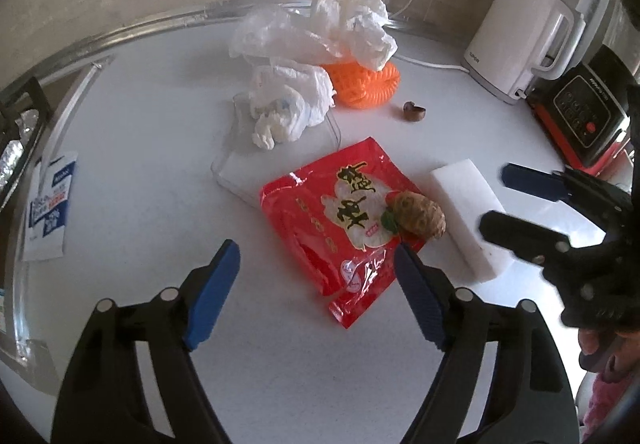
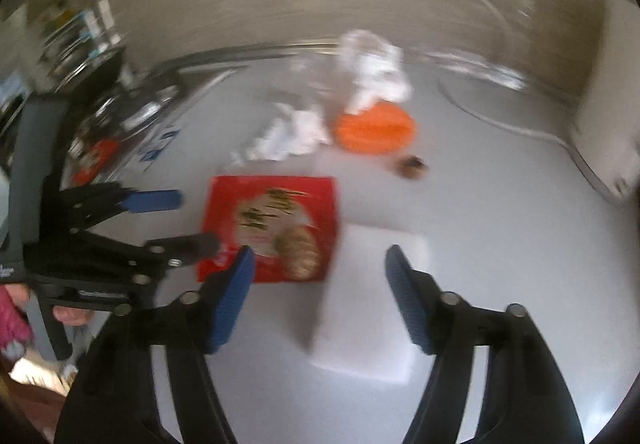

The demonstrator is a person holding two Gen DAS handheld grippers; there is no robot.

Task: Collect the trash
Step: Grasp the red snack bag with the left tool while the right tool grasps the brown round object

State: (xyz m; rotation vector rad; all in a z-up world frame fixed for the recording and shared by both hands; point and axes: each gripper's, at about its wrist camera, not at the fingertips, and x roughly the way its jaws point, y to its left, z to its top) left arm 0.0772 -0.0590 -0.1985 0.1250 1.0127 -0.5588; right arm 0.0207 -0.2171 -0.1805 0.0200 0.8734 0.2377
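Observation:
A red snack bag [image 1: 344,220] lies flat on the white counter [image 1: 140,172] with a brown nut-like lump [image 1: 418,218] on its right edge. My left gripper [image 1: 316,264] is open and empty, just in front of the bag. My right gripper [image 2: 320,264] is open and empty, above a white foam block [image 2: 372,304] beside the bag [image 2: 272,224]; it shows at the right of the left wrist view [image 1: 496,196]. Farther back lie crumpled white tissue [image 1: 288,104], an orange foam net [image 1: 364,84], a clear plastic bag [image 1: 276,36] and a small brown shell [image 1: 414,109].
A white kettle [image 1: 524,36] and a black-and-red appliance [image 1: 584,116] stand at the right. A blue-and-white packet [image 1: 50,204] lies at the left near a metal rack [image 1: 20,124]. The wall runs along the back. The right wrist view is motion-blurred.

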